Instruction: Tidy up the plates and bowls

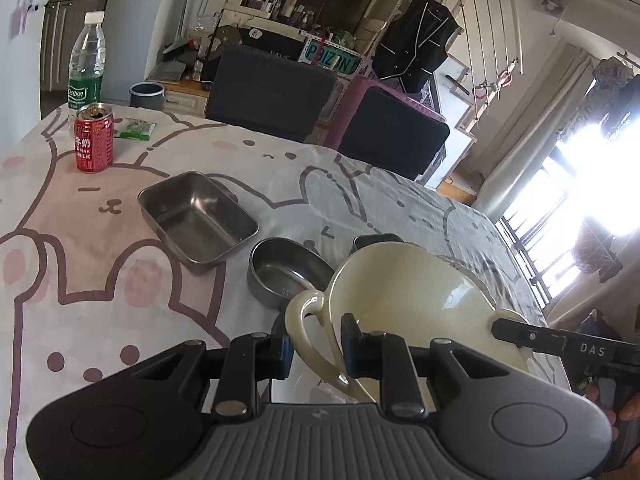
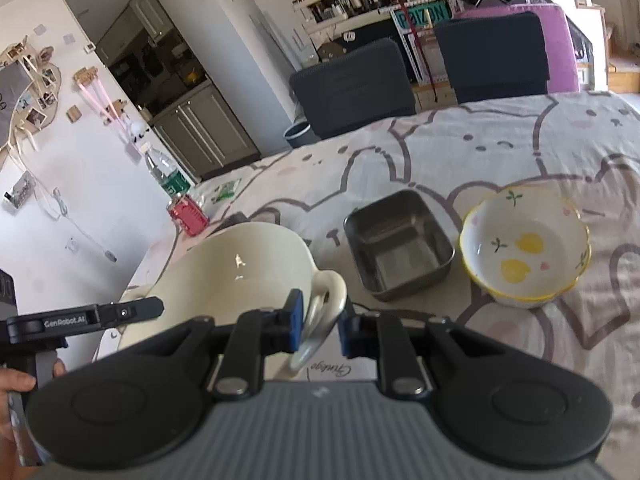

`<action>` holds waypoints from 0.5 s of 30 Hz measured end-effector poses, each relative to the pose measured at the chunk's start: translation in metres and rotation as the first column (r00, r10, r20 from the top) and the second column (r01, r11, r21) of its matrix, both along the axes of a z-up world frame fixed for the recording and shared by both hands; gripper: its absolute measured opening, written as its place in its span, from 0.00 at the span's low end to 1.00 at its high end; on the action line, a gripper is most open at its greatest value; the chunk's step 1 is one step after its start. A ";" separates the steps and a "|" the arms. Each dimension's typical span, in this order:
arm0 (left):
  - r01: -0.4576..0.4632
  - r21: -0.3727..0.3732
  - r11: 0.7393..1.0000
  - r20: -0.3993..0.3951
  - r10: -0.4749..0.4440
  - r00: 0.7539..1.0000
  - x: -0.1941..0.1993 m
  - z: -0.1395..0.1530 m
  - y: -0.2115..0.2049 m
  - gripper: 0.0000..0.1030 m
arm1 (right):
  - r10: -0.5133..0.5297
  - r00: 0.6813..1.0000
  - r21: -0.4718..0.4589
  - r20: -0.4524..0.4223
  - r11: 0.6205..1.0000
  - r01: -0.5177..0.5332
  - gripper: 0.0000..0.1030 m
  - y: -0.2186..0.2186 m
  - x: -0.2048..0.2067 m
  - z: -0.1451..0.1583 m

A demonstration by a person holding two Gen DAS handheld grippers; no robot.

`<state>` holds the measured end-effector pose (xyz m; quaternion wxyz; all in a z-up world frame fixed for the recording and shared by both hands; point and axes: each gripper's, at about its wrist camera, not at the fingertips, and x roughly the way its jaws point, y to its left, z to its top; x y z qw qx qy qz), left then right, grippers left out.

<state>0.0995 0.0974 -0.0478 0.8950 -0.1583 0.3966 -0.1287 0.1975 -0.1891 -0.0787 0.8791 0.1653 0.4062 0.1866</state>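
Note:
A large cream bowl (image 1: 408, 296) with a loop handle on each side is held between both grippers, above the near edge of the table. My left gripper (image 1: 316, 344) is shut on its left handle (image 1: 304, 328). In the right wrist view the same cream bowl (image 2: 236, 272) fills the left, and my right gripper (image 2: 320, 320) is shut on its right handle (image 2: 328, 296). Beyond it on the cloth stand a rectangular steel tray (image 1: 200, 220), a round steel bowl (image 1: 288, 276) and a white bowl with yellow and green marks (image 2: 524, 248).
A red drink can (image 1: 94, 138), a water bottle (image 1: 86, 60) and a green packet (image 1: 136, 128) stand at the far left corner. Two dark chairs (image 1: 272, 92) line the table's far side. A white surface with script lettering (image 2: 332, 368) lies under the cream bowl.

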 end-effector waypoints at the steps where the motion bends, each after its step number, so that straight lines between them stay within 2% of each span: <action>1: 0.005 0.000 1.000 -0.002 -0.005 1.000 0.000 -0.001 0.001 0.25 | 0.002 1.000 0.004 -0.009 1.000 -0.002 0.21 0.001 -0.001 -0.002; 5: 0.025 0.011 1.000 -0.017 -0.025 1.000 0.003 -0.006 -0.001 0.25 | 0.007 0.999 0.011 -0.050 1.000 -0.006 0.21 0.007 0.002 -0.010; 15: 0.078 0.006 0.997 -0.115 -0.077 0.990 0.012 -0.032 -0.004 0.25 | -0.005 0.985 -0.008 -0.170 1.000 0.003 0.22 0.006 0.003 -0.032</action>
